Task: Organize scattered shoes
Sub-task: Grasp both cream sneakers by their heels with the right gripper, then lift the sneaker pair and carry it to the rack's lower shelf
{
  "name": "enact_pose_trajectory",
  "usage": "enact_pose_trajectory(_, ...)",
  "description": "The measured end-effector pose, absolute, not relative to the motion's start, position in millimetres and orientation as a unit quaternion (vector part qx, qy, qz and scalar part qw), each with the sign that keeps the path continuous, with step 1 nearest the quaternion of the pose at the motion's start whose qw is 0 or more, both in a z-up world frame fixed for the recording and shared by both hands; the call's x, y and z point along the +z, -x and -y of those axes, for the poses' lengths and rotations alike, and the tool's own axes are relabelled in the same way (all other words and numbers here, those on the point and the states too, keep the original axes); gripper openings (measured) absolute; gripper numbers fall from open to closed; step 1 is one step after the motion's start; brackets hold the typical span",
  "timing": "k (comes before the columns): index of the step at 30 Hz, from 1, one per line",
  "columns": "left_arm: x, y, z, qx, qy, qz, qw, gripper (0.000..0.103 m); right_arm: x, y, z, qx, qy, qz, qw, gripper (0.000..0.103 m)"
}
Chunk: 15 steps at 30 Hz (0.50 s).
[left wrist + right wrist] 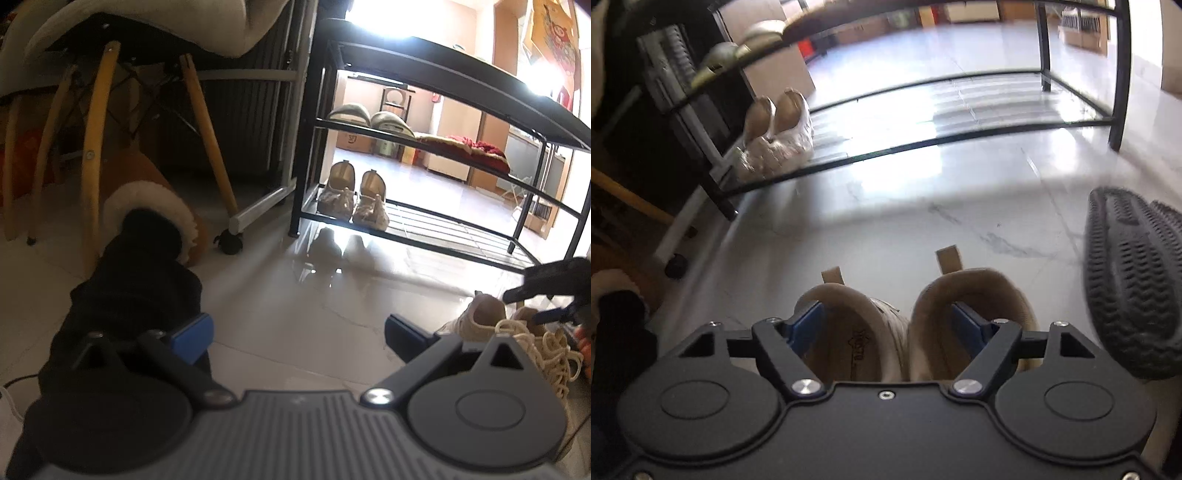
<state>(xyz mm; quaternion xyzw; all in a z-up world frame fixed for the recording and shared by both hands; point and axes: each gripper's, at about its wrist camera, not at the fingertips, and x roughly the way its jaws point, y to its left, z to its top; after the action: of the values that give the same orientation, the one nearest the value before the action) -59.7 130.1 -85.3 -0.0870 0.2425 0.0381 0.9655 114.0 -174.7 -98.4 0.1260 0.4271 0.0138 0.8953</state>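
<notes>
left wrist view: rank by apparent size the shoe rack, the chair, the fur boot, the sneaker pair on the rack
1. shoe rack
2. chair, cropped, so unsure against the rack
3. fur boot, nearer and half hidden
4. sneaker pair, farther away

The floor is glossy pale marble-look tile, mirroring the shoes above it. The shoe rack at two o'clock looks like matt black metal — thin wire slats on the lowest shelf. The beige sneakers show soft knitted cloth with padded collars and rough cord laces. At three o'clock in the right wrist view, a dark sole is matt rubber, ridged. The chair legs are smooth, pale wood — the boot beside them has fleecy trim.
</notes>
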Motion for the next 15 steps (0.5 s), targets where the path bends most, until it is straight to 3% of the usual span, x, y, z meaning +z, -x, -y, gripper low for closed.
enact_pose_trajectory(15, -90.5, 51.3, -131.0, 0.029, 0.108, -0.251, 0.961, 0.1, -135.3, -135.9, 154.9, -0.001, -0.031, -0.487, 0.873, 0.071)
